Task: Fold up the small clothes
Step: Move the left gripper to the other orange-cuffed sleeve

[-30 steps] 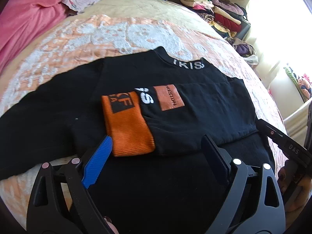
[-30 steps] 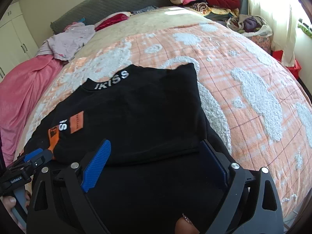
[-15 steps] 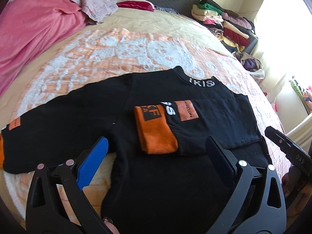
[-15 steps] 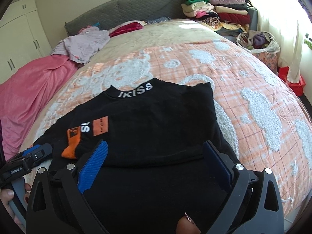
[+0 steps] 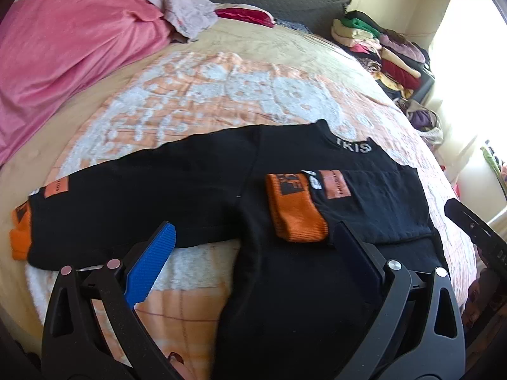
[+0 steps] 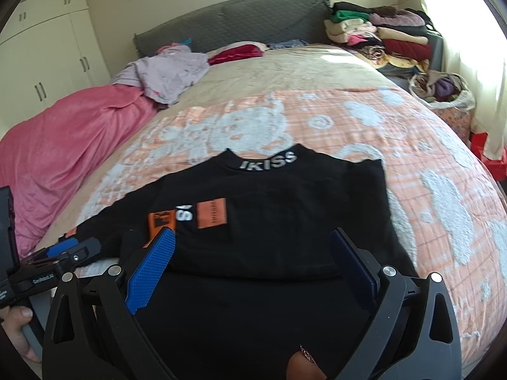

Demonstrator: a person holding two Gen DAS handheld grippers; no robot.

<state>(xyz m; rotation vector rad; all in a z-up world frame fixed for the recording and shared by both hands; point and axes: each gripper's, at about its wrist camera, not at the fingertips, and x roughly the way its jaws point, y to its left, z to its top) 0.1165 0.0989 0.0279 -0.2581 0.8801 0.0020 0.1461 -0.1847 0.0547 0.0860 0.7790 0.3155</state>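
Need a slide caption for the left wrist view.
Open left gripper above black sweatshirt on bed: one sleeve folded in, other outstretched.

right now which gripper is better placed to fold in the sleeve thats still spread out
Left. The left gripper is open right beside the spread sleeve, while the open right gripper hovers over the side already folded in.

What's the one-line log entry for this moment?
top: flat on bed | right sleeve: folded in | left sleeve: out | left gripper: open, empty | right gripper: open, empty
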